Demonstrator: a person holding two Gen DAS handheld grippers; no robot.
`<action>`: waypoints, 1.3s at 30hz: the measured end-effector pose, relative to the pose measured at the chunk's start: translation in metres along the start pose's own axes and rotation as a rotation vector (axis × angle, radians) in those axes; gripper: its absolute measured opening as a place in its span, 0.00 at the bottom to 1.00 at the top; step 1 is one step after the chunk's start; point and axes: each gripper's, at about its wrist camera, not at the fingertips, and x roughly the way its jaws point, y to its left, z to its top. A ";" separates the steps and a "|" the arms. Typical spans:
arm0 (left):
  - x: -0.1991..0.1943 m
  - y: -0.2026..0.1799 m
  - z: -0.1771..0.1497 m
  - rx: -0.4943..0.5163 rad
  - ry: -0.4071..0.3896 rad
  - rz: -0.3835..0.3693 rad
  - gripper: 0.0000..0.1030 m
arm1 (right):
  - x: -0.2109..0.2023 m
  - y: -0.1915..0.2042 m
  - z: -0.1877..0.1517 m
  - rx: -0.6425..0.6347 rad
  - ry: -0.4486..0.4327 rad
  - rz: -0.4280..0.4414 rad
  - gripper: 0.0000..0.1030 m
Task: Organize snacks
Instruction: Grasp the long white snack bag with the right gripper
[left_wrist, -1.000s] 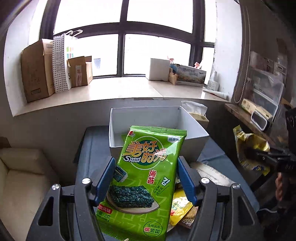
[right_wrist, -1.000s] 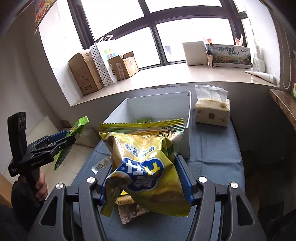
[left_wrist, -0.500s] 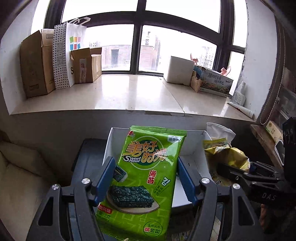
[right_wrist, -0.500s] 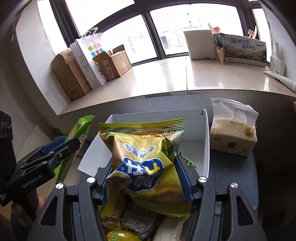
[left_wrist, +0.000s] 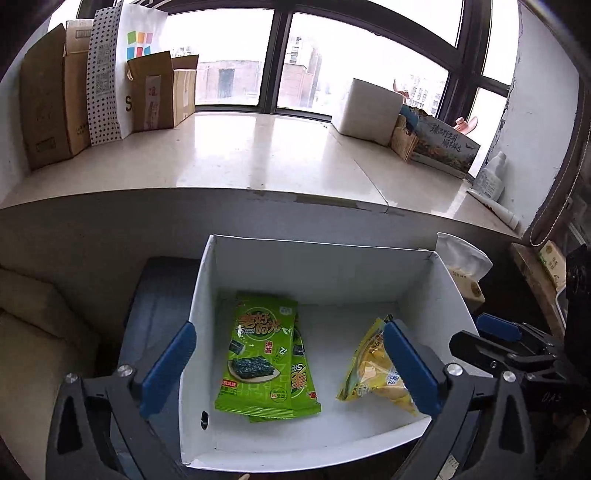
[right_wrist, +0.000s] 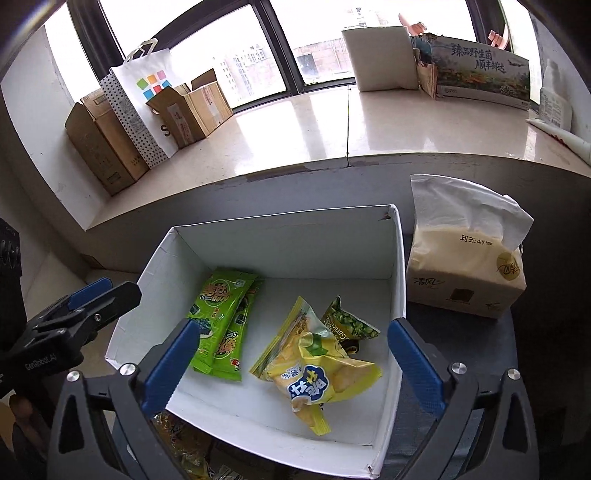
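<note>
White box, frame ctr: 2 grn seaweed pkts, yellow chip bag inside. L gripper, R gripper: jaws just opened wide, nothing held. Both to be lifted straight up, clear of box walls.

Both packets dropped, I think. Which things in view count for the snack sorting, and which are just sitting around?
Job: white box; green seaweed packets; yellow chip bag; small pea packet; loose snacks beside the box.

Lying about: tissue pack; cardboard boxes; paper bag.

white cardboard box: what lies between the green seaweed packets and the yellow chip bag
Only bare floor of the white cardboard box between green seaweed packets and yellow chip bag, in both wrist views.
</note>
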 end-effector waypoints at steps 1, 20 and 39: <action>-0.002 0.000 0.000 0.003 -0.004 -0.005 1.00 | -0.002 0.000 0.000 0.003 -0.002 0.002 1.00; -0.142 -0.005 -0.095 0.083 -0.141 0.001 1.00 | -0.114 0.022 -0.095 -0.032 -0.096 0.106 1.00; -0.180 0.021 -0.205 0.069 -0.056 -0.008 1.00 | -0.060 0.003 -0.175 -0.033 0.105 -0.024 1.00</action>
